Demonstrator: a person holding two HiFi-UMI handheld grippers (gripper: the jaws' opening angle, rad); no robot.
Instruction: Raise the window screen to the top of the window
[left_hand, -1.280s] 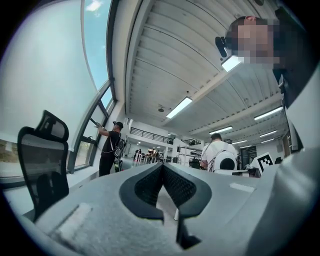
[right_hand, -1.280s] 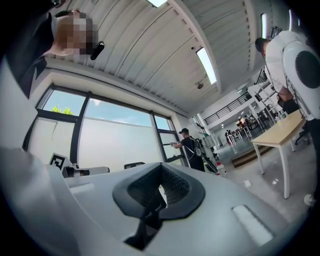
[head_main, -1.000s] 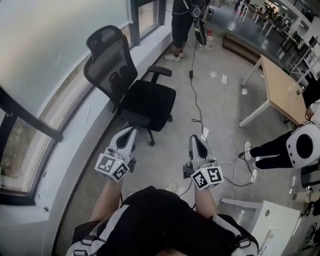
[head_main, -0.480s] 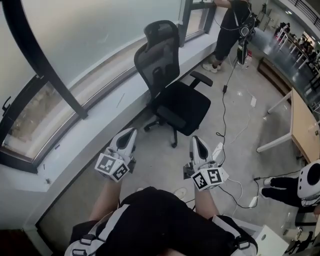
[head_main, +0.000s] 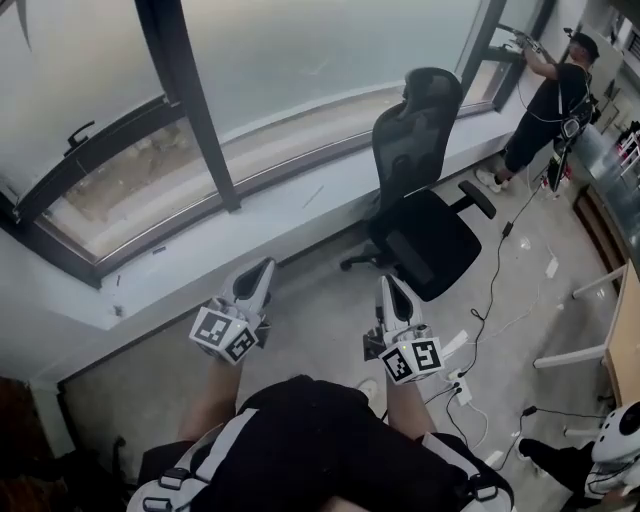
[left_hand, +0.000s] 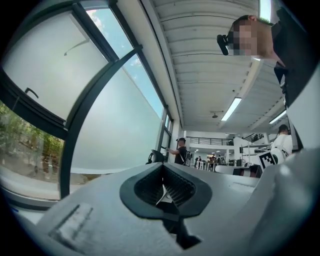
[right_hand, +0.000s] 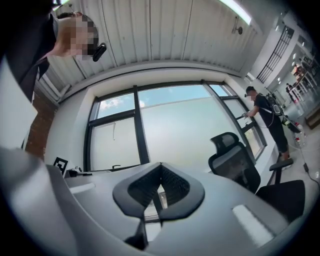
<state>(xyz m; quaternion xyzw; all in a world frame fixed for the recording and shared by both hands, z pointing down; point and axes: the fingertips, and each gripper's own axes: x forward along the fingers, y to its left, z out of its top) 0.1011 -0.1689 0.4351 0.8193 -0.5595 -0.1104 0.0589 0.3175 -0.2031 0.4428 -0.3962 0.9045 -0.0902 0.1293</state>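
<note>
Hanging window screen (head_main: 320, 50) (lower edge level)

Screen: pale grey-white translucent window screen (head_main: 310, 50), flat, covering most of the pane.
Position: lowered; clear glass strip (head_main: 150, 190) shows under its bottom edge.

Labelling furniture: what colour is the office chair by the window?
The office chair is black; the head view shows it best.

Cut off by the head view's top edge: upper part of the screen (head_main: 330, 50). Cut by its right edge: table (head_main: 628, 330). Too small to tell apart in the left gripper view: far people (left_hand: 215, 161).
</note>
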